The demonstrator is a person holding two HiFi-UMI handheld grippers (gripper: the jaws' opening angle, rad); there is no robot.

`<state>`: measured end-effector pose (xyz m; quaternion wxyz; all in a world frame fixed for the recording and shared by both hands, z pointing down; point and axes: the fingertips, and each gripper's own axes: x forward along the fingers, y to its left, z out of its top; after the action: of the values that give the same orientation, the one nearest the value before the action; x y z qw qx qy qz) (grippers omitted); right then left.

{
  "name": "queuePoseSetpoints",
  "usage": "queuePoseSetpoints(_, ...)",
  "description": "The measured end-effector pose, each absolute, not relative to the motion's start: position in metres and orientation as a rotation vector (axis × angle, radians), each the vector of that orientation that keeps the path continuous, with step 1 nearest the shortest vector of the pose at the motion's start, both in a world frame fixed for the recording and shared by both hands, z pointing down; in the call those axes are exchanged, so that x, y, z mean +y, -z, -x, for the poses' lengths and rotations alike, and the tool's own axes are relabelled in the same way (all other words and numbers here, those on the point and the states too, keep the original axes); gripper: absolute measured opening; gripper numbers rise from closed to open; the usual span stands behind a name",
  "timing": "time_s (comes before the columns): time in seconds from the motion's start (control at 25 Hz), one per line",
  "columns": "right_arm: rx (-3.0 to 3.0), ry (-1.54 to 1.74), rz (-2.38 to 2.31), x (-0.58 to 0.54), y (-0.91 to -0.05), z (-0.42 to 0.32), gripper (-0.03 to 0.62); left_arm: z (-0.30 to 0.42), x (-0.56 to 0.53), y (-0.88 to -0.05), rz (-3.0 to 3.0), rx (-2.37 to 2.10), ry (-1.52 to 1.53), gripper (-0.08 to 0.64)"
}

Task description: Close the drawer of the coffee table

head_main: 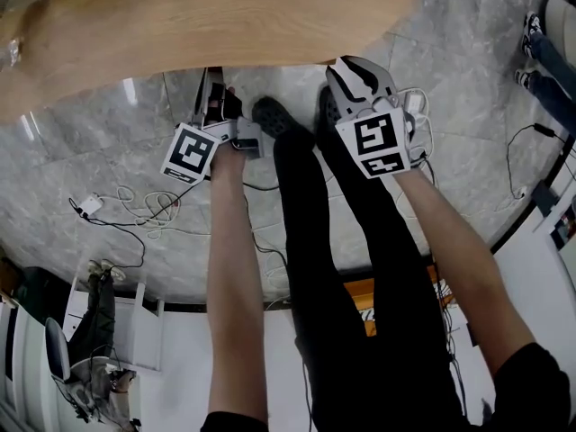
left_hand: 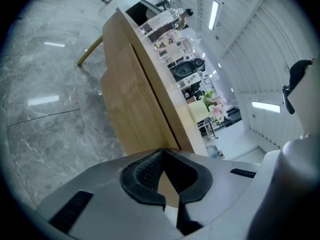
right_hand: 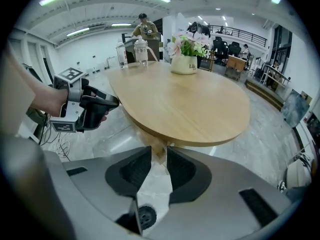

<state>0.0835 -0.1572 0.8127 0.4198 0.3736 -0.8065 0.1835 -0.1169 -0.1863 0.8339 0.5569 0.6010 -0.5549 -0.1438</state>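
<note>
Now, left gripper [left_hand: 163,155] hovering, tips pressed together, empty; right gripper [right_hand: 159,156] spread, empty. Drawer [left_hand: 125,96] sitting under table [head_main: 225,16] rim, just ahead of left gripper. Stiff wood front, probably sliding light: flat push on middle looking best, no gripping.

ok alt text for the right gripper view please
The right gripper, dark jaws apart and empty, fills the foreground, facing the edge of an oval light wooden table top. A white pot of pink flowers and clear bottles stand on it; at left a hand holds the left gripper near its rim.
</note>
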Motion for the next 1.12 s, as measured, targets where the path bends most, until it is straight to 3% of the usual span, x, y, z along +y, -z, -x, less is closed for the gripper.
queuePoseSetpoints(0.44,-2.014,-0.447,-1.085,-0.164,-0.714,-0.126,0.071,0.107,-0.159,-0.728,-1.503,-1.302,0.302,0.01)
queuePoseSetpoints(1.12,-2.314,-0.267,-1.101,-0.184,-0.461,-0.135,0.026,0.017,-0.154,-0.44,-2.008,-1.333,0.171,0.009)
